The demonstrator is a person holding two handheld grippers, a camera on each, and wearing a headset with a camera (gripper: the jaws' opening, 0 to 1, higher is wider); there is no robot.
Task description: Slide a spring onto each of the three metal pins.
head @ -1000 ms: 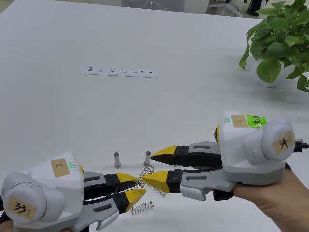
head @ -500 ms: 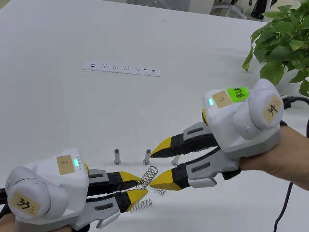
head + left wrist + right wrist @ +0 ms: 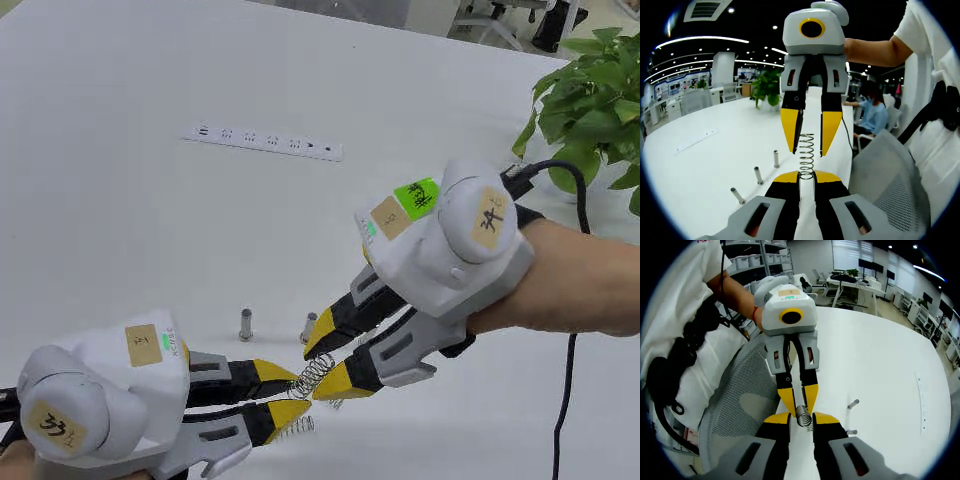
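Observation:
My left gripper [image 3: 285, 392] at the bottom left is shut on one end of a wire spring [image 3: 312, 374], which sticks out from its yellow tips. In the left gripper view the spring [image 3: 806, 154] stands up from my shut jaws. My right gripper [image 3: 809, 142] comes in from above, open, with its jaws on either side of the spring's free end. The right gripper view shows the spring [image 3: 803, 415] end-on between my own jaws. Two metal pins [image 3: 246, 323] [image 3: 308, 327] stand on the white table just beyond the jaws. Three pins [image 3: 758, 175] show in the left gripper view.
A second spring [image 3: 296, 427] lies on the table [image 3: 120, 220] below my left jaws. A white power strip [image 3: 265, 143] lies farther back, and a potted plant [image 3: 590, 100] stands at the right edge. A black cable [image 3: 565, 400] trails from my right gripper. A mesh chair [image 3: 740, 410] is close by.
My right gripper has risen, moved left and tilted downward, so its open jaws now straddle the spring's free end. My left gripper has kept hold of the spring, barely moving.

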